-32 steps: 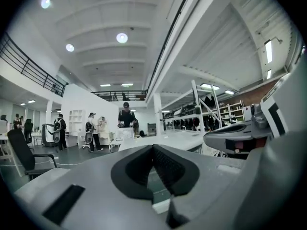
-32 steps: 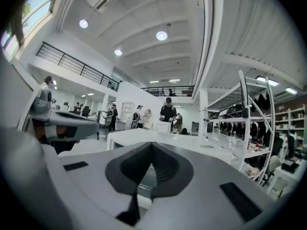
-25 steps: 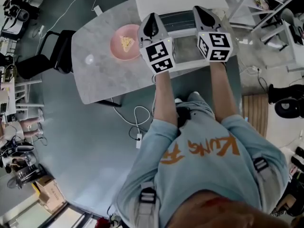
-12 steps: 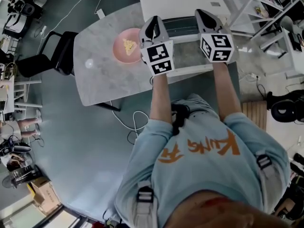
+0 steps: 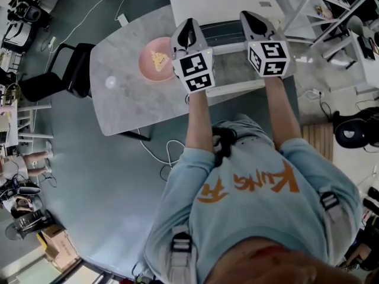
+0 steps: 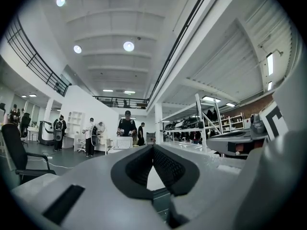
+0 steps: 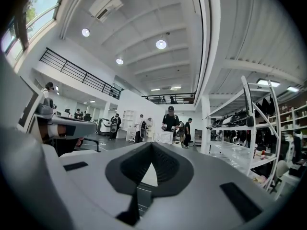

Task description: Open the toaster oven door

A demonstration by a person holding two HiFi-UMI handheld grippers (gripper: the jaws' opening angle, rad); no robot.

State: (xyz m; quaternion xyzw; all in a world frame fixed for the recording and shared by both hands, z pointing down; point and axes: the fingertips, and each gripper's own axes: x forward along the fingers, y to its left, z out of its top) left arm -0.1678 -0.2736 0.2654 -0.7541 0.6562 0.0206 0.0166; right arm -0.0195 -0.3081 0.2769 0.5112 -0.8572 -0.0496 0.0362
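Observation:
The white toaster oven (image 5: pixel 219 2) stands at the far side of the grey table (image 5: pixel 124 99), with the dark strip of its front (image 5: pixel 224 31) facing me. Both grippers are held level just in front of it, side by side. My left gripper (image 5: pixel 188 27) is shut with nothing in it, and so is my right gripper (image 5: pixel 251 16). In the left gripper view the fingertips (image 6: pixel 153 150) meet, and the oven's white top (image 6: pixel 154 178) shows through the gap behind them. The right gripper view shows the same: shut fingertips (image 7: pixel 151 145) above a dark panel (image 7: pixel 144 198).
A pink plate (image 5: pixel 155 59) with a bit of food sits left of the left gripper. A black chair (image 5: pixel 59 76) stands off the table's left end. White shelving (image 5: pixel 331 10) is at the right. Several people stand far across the hall (image 6: pixel 127 128).

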